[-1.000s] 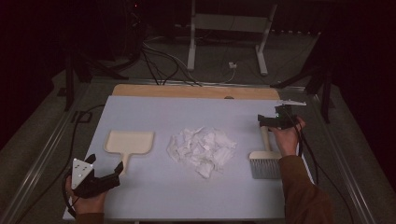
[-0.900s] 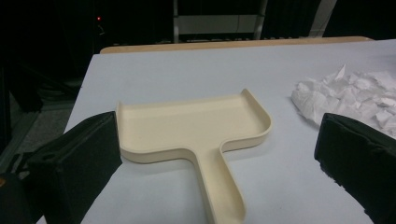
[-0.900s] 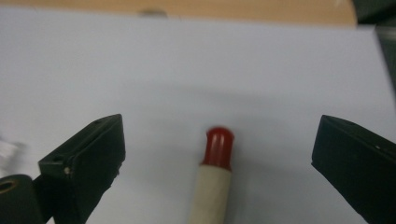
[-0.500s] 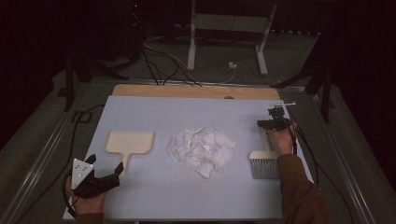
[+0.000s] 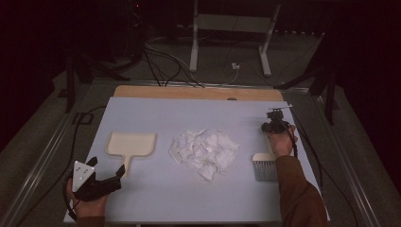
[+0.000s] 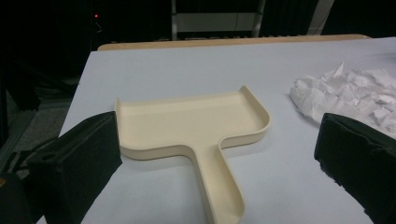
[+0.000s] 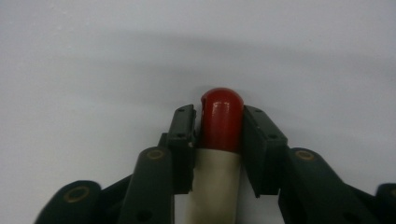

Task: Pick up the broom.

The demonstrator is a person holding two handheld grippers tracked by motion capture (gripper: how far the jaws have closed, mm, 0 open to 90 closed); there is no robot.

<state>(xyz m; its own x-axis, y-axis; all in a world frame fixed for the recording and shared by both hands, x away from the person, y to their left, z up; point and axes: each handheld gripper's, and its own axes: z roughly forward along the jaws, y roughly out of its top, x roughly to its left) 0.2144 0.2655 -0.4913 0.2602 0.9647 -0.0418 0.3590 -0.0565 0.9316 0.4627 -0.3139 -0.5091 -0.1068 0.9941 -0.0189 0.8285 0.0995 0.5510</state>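
Left tongs: jaws wide, empty, hovering just short of the dustpan handle.
Dustpan: flat on the surface, left of the paper scraps.
Paper scraps: heaped mid-surface; sweep them leftward in one low pass.
Right tongs: closed on the brush handle's red tip; I'd grip lower for control.

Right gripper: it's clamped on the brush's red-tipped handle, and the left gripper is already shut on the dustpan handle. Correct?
Not quite. The right gripper does pinch the brush handle at its red tip, but the left gripper is open. The left gripper view shows its jaws spread wide either side of the dustpan, touching nothing.
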